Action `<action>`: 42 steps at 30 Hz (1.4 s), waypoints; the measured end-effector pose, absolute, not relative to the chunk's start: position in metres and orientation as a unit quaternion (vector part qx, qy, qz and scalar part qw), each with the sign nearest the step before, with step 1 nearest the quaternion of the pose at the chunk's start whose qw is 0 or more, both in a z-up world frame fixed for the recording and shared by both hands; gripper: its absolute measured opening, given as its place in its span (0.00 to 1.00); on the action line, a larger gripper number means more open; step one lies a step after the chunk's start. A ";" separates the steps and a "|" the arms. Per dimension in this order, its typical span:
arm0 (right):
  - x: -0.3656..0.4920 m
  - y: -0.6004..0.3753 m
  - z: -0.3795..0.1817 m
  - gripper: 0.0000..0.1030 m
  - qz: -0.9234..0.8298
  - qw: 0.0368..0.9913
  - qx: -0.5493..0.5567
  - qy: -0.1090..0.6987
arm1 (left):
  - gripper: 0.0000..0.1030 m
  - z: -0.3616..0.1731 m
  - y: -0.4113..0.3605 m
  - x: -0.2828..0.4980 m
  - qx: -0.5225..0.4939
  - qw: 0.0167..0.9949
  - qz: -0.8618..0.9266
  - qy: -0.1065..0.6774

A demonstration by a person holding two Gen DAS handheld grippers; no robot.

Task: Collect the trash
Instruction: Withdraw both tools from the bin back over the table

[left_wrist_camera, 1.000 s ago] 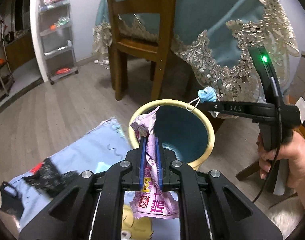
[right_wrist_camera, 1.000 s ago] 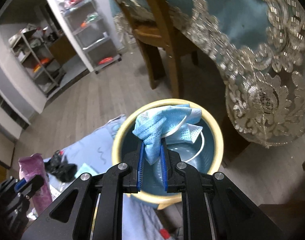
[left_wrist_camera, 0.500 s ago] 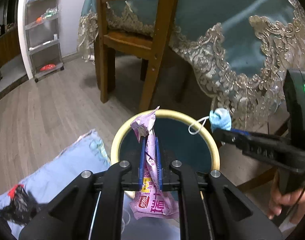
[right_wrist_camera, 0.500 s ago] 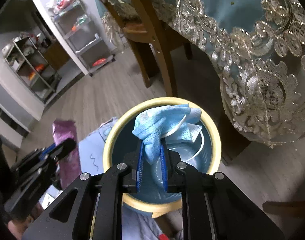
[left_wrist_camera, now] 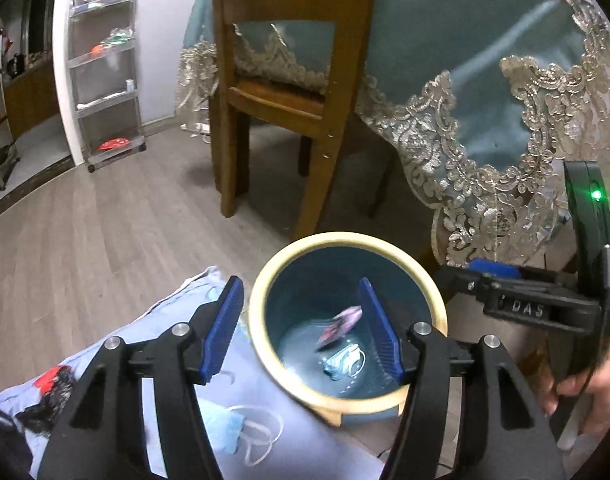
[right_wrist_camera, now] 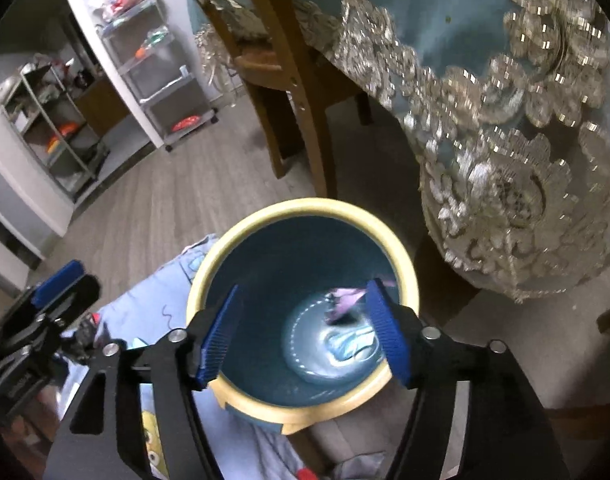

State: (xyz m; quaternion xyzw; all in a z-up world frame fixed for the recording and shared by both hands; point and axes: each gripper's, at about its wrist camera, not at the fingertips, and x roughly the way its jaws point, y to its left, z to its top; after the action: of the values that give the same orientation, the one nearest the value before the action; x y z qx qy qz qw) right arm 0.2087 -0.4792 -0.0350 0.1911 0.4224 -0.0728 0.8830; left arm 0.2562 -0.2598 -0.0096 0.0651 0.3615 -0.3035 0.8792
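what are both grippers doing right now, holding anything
left gripper: jaws opening, nothing between them, pink wrapper dropping into the bin.
right gripper: jaws opening, empty, blue mask in the bin.

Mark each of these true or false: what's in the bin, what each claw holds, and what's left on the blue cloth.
1. A pink wrapper lies in the bin. True.
2. The left claw grips the wrapper. False: its jaws are opening, with nothing between them.
3. A blue mask is in the bin. True.
4. The right claw holds a mask. False: it is opening, empty.
5. Another mask lies on the cloth. True.
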 end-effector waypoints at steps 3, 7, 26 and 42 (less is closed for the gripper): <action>0.204 -0.472 -0.023 0.82 -0.068 0.893 0.176 0.409 | 0.70 0.005 -0.241 0.243 0.066 0.888 -0.293 0.348; 0.192 -0.457 -0.007 0.91 -0.051 0.905 0.154 0.393 | 0.87 0.031 -0.204 0.215 0.063 0.903 -0.275 0.324; 0.105 -0.353 0.058 0.95 -0.063 0.949 0.079 0.297 | 0.94 0.081 -0.048 0.076 0.117 0.946 -0.164 0.253; 0.091 -0.255 0.034 0.95 -0.015 0.949 0.004 0.314 | 0.94 0.028 0.054 0.067 0.078 0.952 -0.067 0.288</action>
State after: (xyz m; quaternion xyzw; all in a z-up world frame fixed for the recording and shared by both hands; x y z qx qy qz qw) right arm 0.0906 -0.2549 0.0341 0.0039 0.3138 -0.0153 0.9494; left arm 0.0674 0.0536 0.0281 0.0782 0.2884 -0.0672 0.9519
